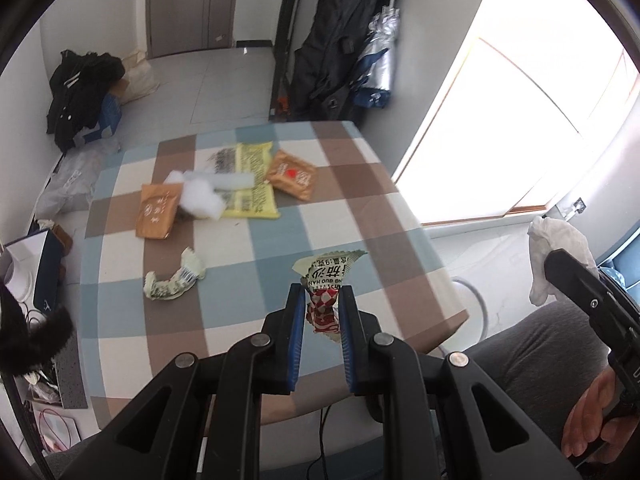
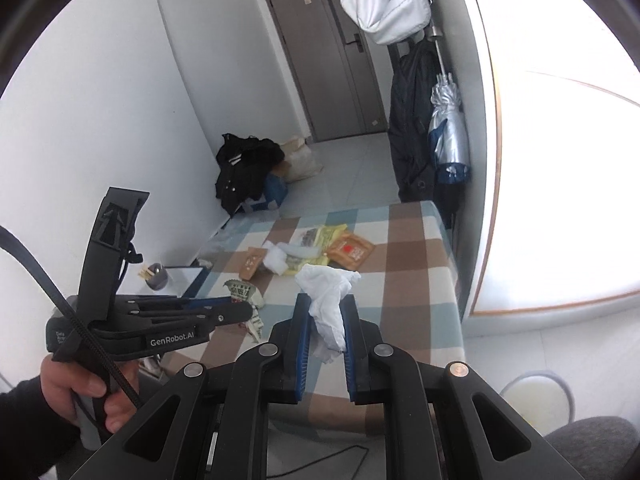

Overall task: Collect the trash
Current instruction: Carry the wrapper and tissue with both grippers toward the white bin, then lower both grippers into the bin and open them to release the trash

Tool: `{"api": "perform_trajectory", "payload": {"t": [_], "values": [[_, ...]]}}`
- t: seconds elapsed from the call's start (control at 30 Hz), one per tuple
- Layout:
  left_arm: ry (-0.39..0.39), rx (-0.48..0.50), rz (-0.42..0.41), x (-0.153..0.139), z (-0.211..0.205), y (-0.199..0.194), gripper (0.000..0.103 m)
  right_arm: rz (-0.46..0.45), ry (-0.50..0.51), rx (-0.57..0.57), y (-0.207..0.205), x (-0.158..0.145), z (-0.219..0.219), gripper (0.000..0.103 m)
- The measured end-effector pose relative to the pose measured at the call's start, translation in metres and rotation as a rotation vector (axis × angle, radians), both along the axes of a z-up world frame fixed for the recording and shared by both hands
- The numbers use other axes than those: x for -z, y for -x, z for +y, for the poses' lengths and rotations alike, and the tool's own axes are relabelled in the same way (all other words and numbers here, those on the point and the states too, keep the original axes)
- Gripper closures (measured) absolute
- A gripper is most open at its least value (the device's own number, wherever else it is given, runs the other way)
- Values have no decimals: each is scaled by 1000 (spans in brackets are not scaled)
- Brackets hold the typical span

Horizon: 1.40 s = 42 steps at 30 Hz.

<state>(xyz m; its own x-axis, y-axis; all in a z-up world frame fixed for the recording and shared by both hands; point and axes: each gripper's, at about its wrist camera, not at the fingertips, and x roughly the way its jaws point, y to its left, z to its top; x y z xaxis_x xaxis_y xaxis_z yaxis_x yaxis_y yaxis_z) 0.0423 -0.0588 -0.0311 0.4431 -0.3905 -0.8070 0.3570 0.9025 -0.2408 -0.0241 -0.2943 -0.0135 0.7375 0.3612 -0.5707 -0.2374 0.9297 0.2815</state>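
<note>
My left gripper (image 1: 323, 292) is shut on a red-and-white snack wrapper (image 1: 325, 280) and holds it above the near part of the checkered table (image 1: 384, 216). My right gripper (image 2: 325, 300) is shut on a crumpled white tissue (image 2: 326, 296), held above the table's near edge. It also shows at the right of the left wrist view (image 1: 558, 248). On the table lie a crumpled pale wrapper (image 1: 174, 280), two orange packets (image 1: 157, 210) (image 1: 291, 174), a yellow printed bag (image 1: 250, 178) and white stuffing (image 1: 200, 192).
A white bin (image 2: 534, 398) stands on the floor right of the table, also partly seen in the left wrist view (image 1: 476, 304). Black clothes (image 1: 80, 88) and boxes lie by the far wall. Coats and an umbrella (image 1: 376, 52) hang beyond the table.
</note>
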Motion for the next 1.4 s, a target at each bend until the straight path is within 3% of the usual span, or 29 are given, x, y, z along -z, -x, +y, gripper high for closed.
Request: {"api": "perform_trajectory", "payload": {"t": [0.37,0.57,0.73,0.93,1.07,1.4], "values": [[30,105,-54,-38,-81,3,90,-124,-21,133,28,-52,-92,89],[48,199,-56,-47,-139,2,90,-121,17,266,41,-52,-154,89],[58,289,-37,-44,-188,-3,90,-41,1,385,40,-18,-208,89],[39,393,40,-11,-250,-16,90,79,-11,473,33,30,-255,89],[107,450,124,9,-277,-27,90,166,-20,499,30,70,-272,89],[6,550,293,84,-341,-43,90,401,-109,505,15,178,-298,87]]}}
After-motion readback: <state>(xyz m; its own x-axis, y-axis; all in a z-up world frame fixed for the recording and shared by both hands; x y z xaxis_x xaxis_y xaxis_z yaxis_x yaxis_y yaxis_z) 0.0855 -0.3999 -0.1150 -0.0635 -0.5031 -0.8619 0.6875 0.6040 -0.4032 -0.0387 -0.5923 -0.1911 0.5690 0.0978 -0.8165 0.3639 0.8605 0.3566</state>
